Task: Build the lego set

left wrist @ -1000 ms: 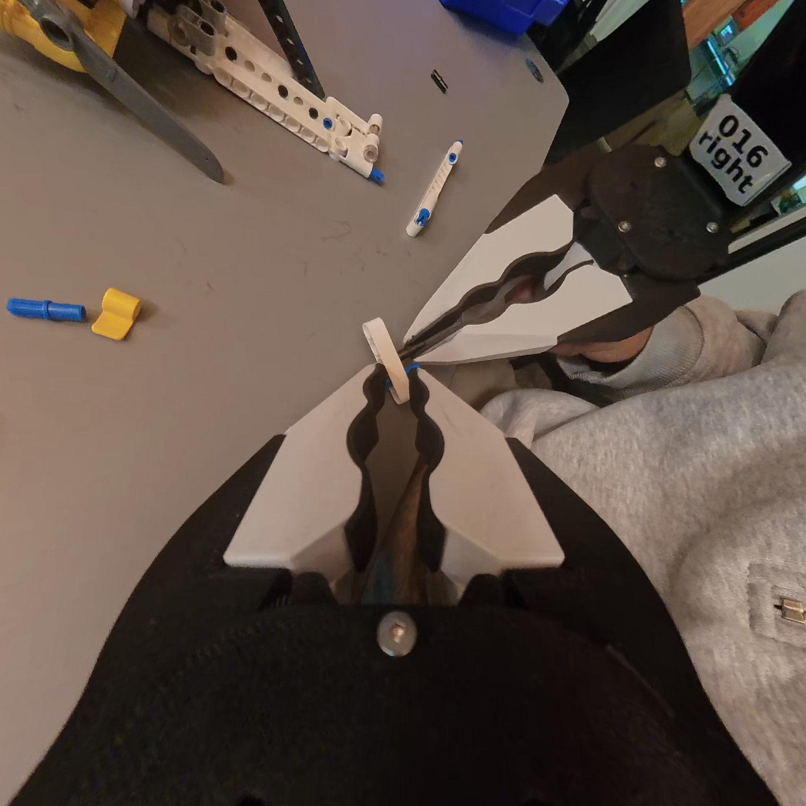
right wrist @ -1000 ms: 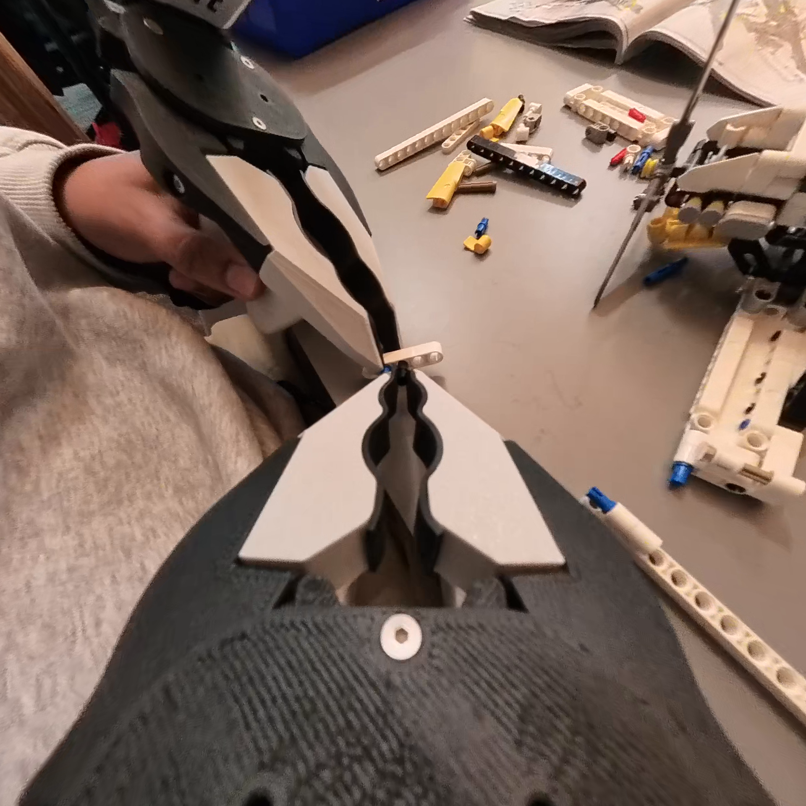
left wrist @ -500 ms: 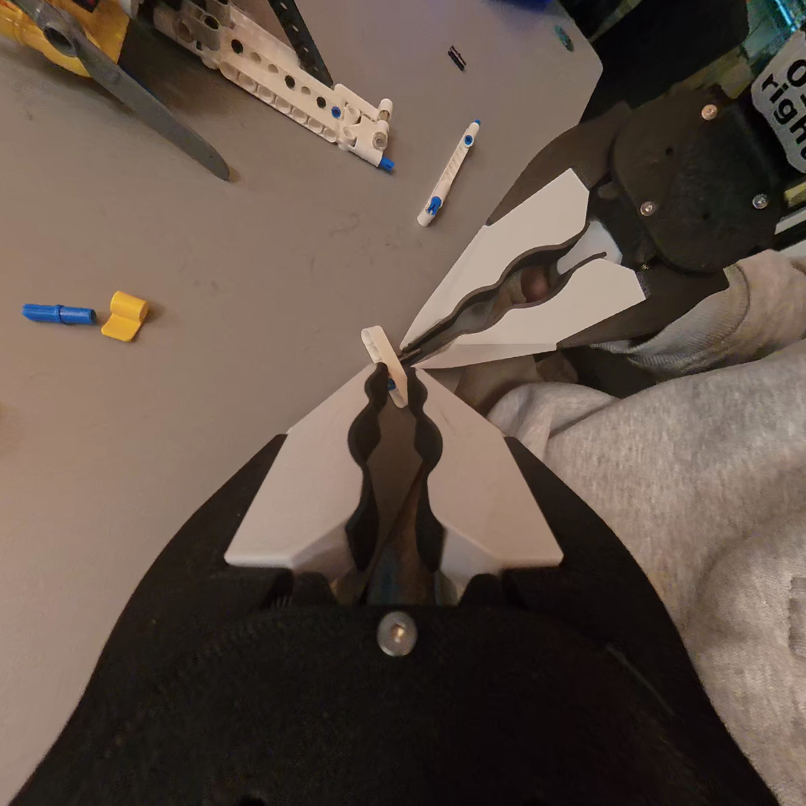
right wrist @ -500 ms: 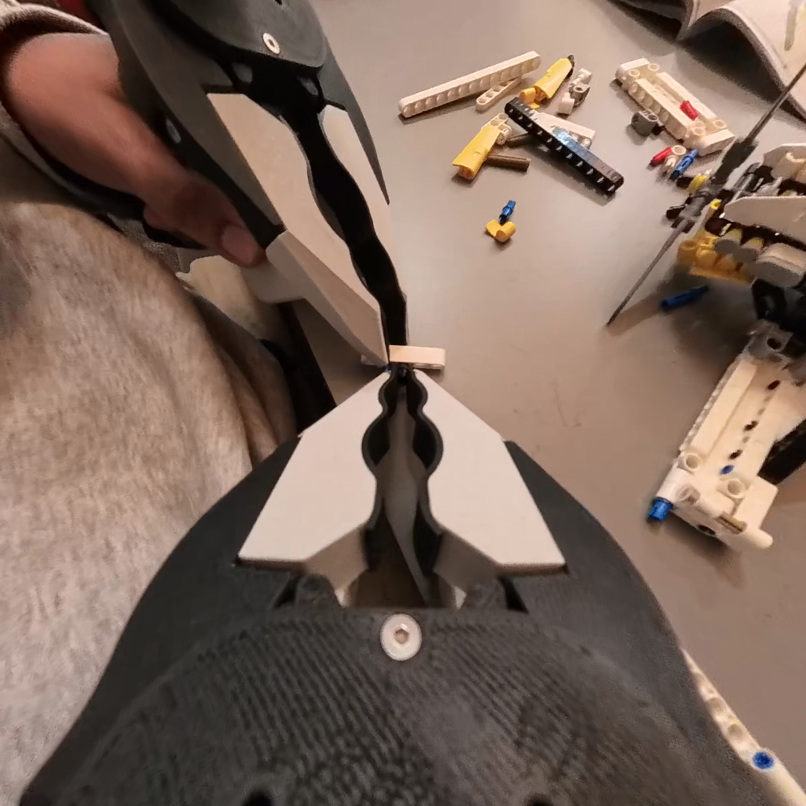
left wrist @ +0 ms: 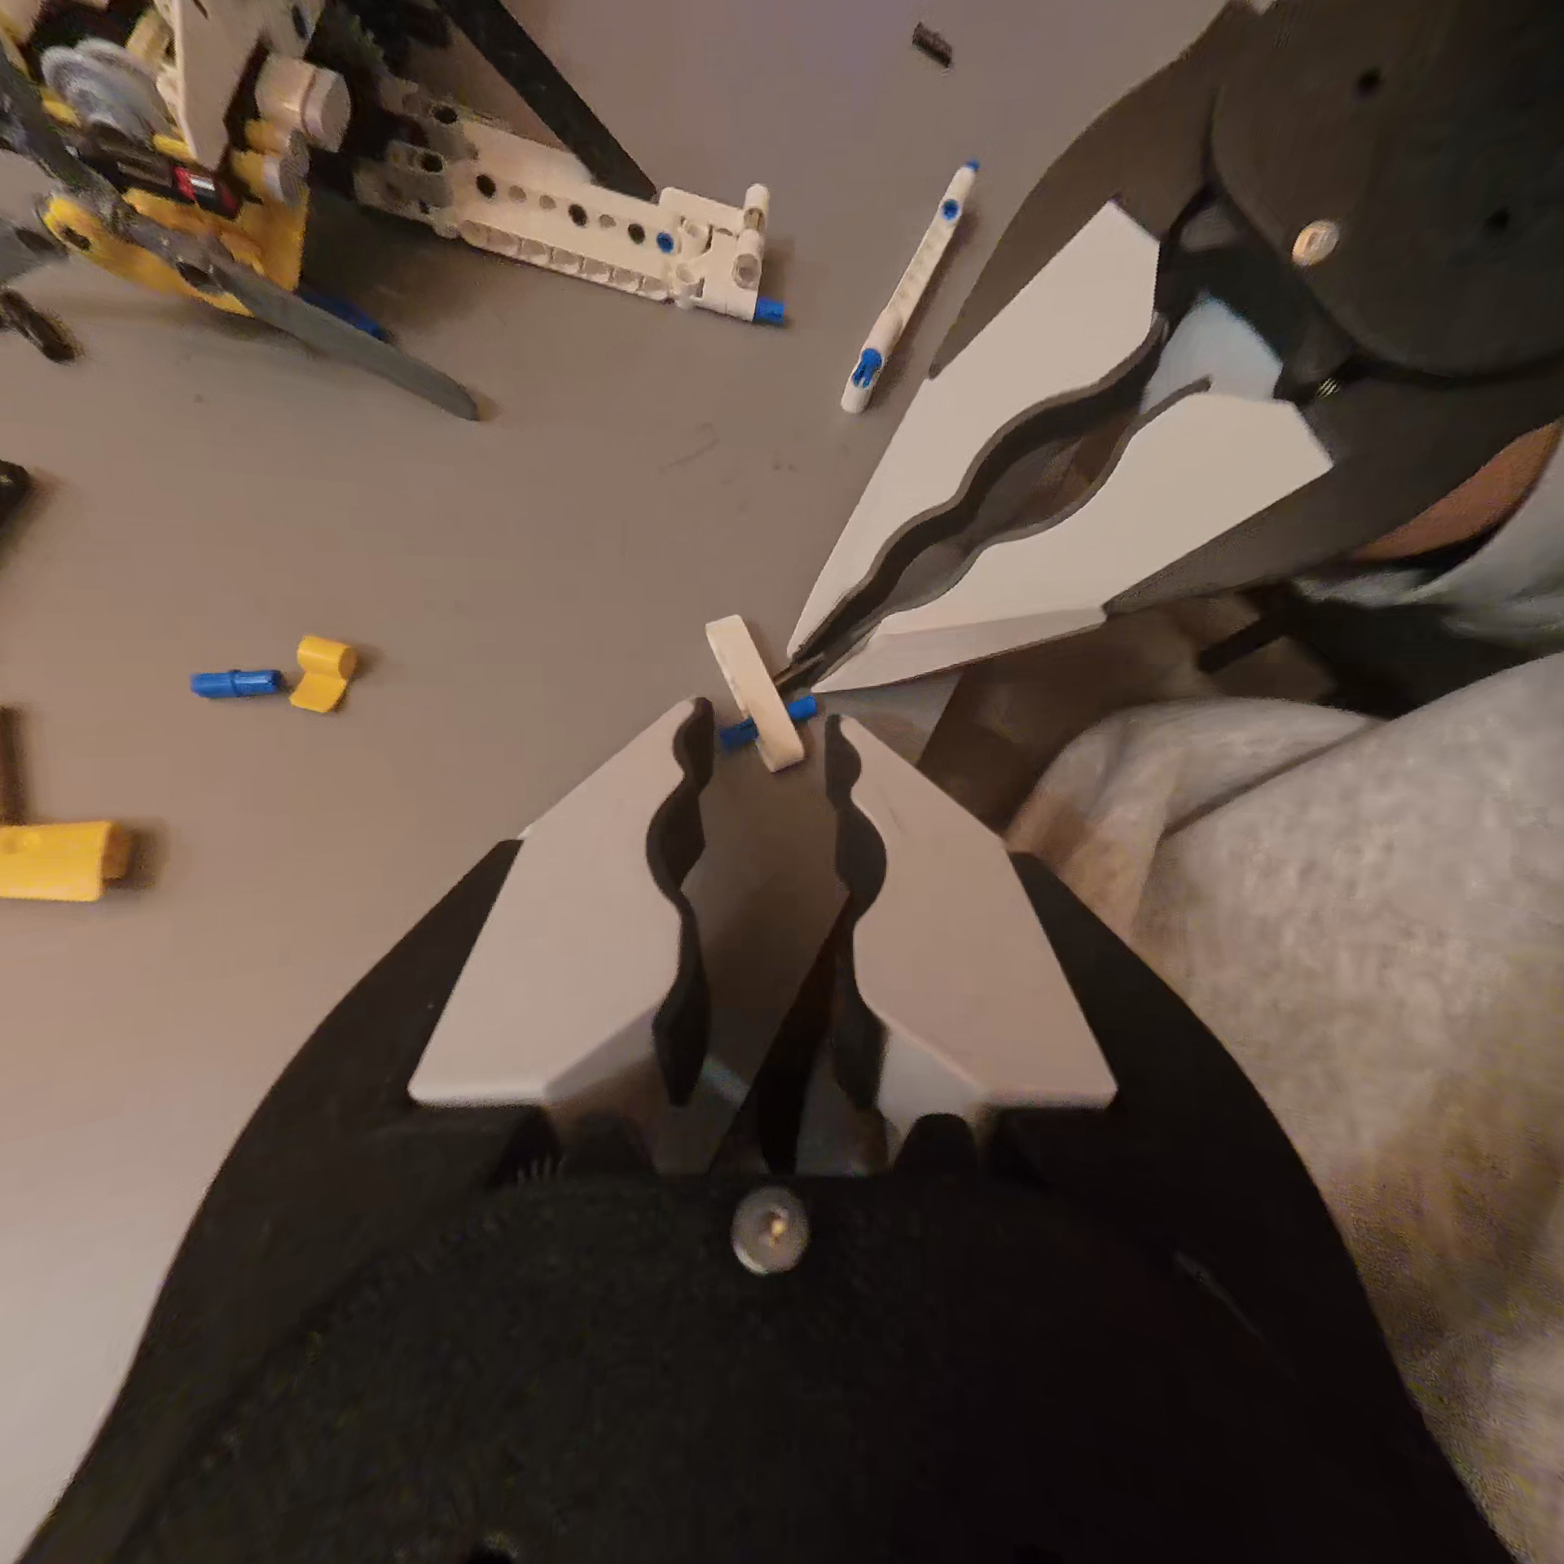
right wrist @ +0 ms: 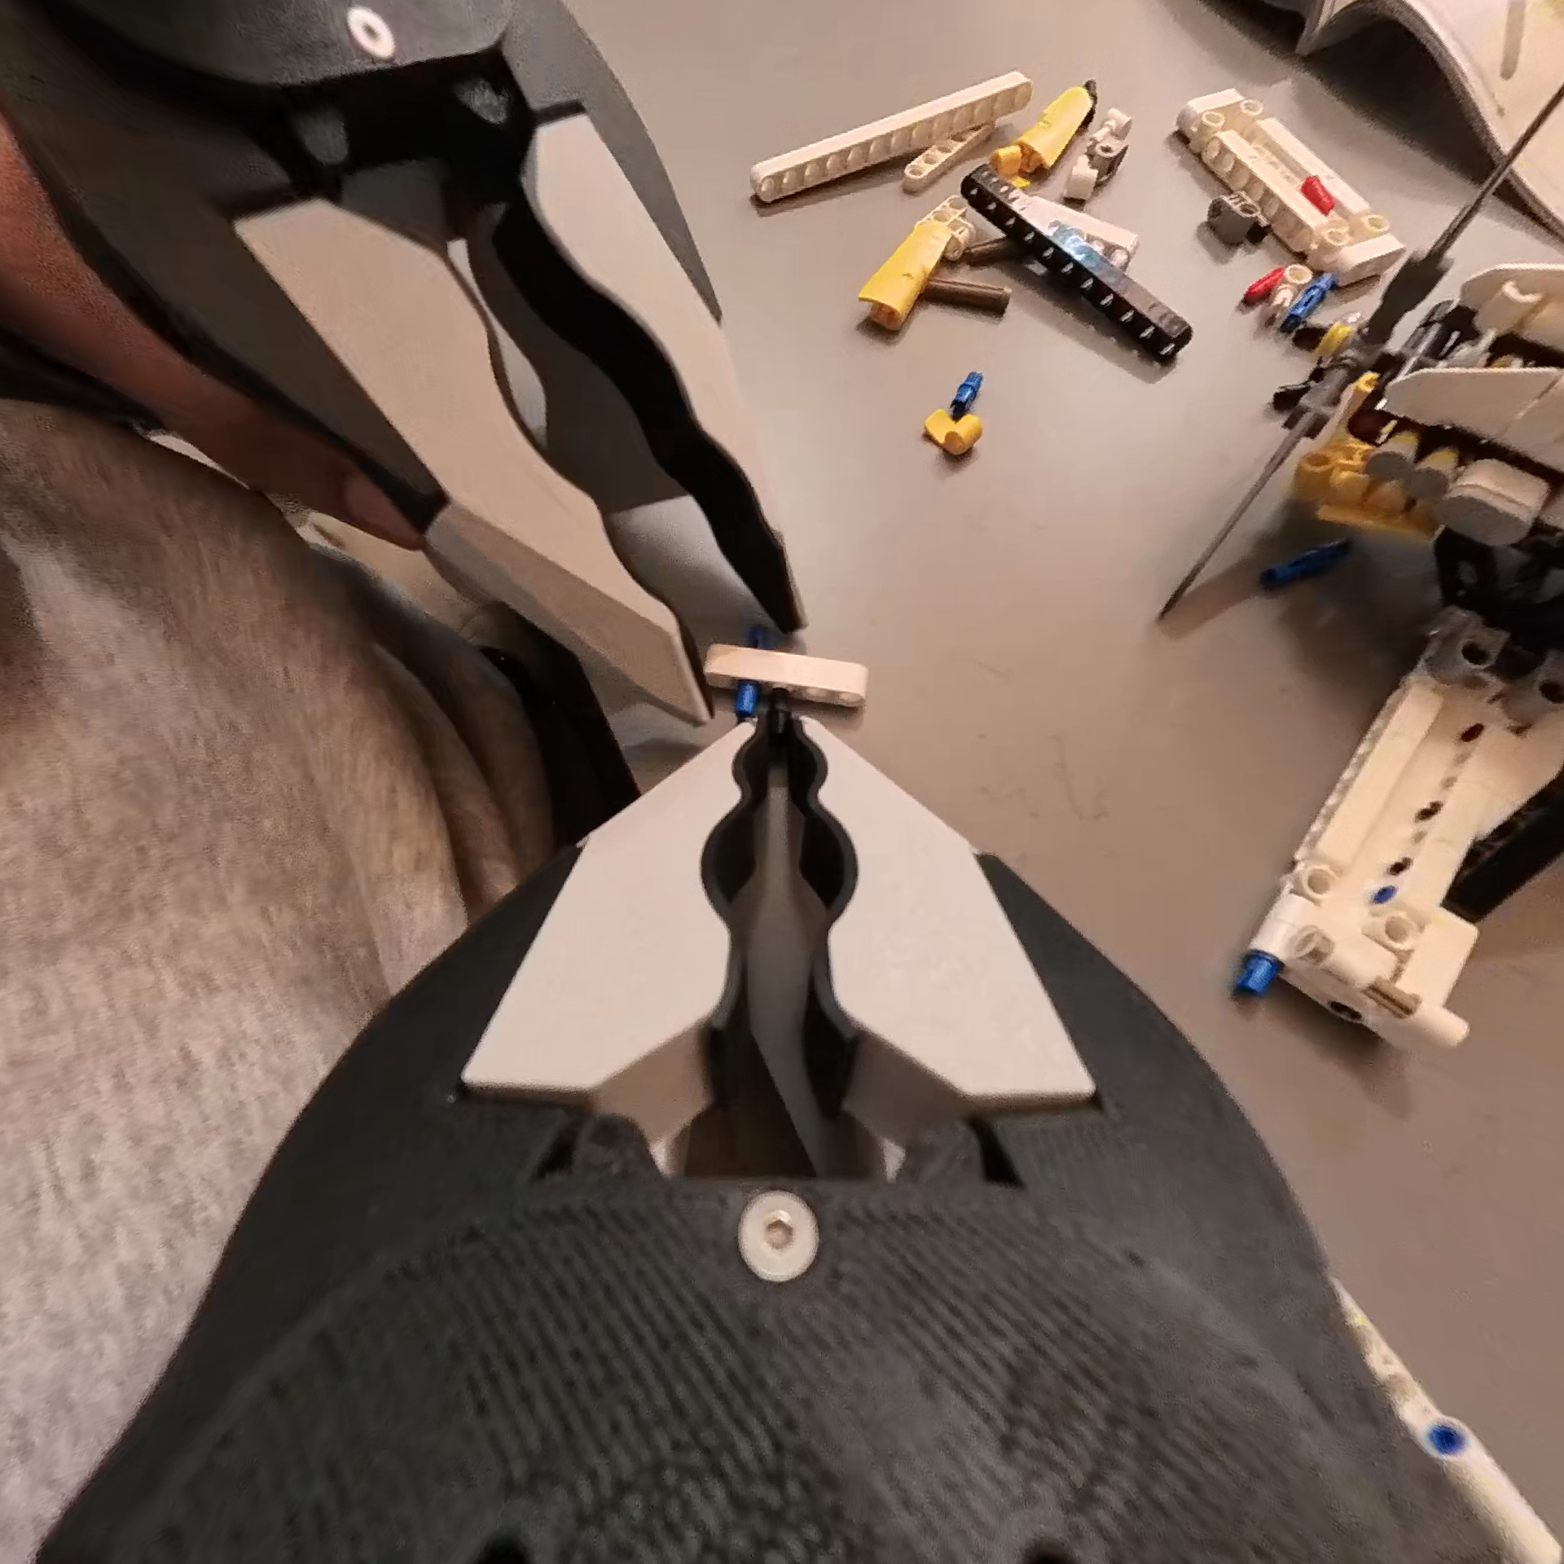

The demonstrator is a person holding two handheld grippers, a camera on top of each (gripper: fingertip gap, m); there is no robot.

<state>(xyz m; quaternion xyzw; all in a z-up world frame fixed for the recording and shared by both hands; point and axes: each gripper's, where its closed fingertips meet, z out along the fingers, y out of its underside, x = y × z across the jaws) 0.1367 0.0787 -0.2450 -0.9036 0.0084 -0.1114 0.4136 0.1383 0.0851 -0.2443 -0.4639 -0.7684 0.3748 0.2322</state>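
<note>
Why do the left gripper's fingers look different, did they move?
Yes. The left gripper opened: its fingers now stand apart from the small white plastic beam with its blue pin.

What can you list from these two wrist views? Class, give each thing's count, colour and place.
Short white beam: one, white, in the air between both grippers' tips.
Blue pin: one, blue, pushed through that beam.
Partly built model: one, white, yellow and black, on the table.
Long white beam: one, white, far side of the table.
Black beam: one, black, near the long white beam.
Yellow connector: one, yellow, on the table.
Loose blue pin: one, blue, beside the yellow connector.
Booklet: one, pale, open, far corner.
Table: one, grey.
Left gripper: one, white fingers, open astride the short beam.
Right gripper: one, white fingers, shut, holding that beam.
Hand: one, on the left gripper's handle.
</note>
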